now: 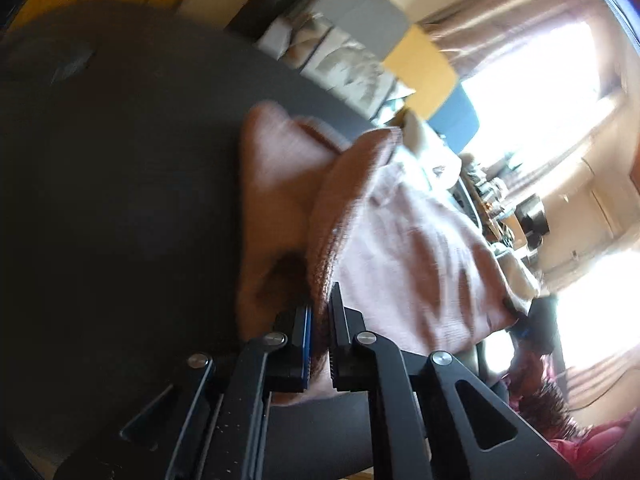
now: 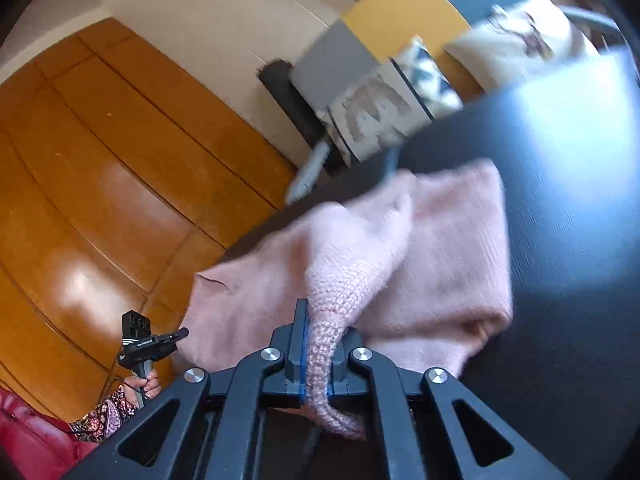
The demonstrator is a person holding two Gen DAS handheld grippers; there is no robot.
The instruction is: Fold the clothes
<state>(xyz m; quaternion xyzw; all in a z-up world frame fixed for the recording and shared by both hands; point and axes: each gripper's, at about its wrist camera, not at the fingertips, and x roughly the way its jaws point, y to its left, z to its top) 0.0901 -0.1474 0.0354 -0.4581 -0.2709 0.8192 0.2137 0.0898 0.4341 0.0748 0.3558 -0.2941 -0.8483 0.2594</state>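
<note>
A pink knitted sweater [image 1: 404,248] hangs over the dark table [image 1: 120,184], stretched between my two grippers. My left gripper [image 1: 320,320] is shut on a thick knitted edge of it. My right gripper [image 2: 318,344] is shut on another knitted edge of the sweater [image 2: 448,248], which bunches ahead of the fingers above the dark table [image 2: 560,200]. The left gripper [image 2: 150,344] also shows in the right wrist view at lower left, in the person's hand. The right gripper [image 1: 532,328] shows in the left wrist view at the sweater's far corner.
Patterned cushions [image 2: 384,108] and a grey and yellow sofa [image 2: 400,12] lie beyond the table edge. The wooden floor [image 2: 100,168] is to the left. Bright windows with curtains [image 1: 532,52] and cluttered shelves [image 1: 504,208] fill the right of the left wrist view.
</note>
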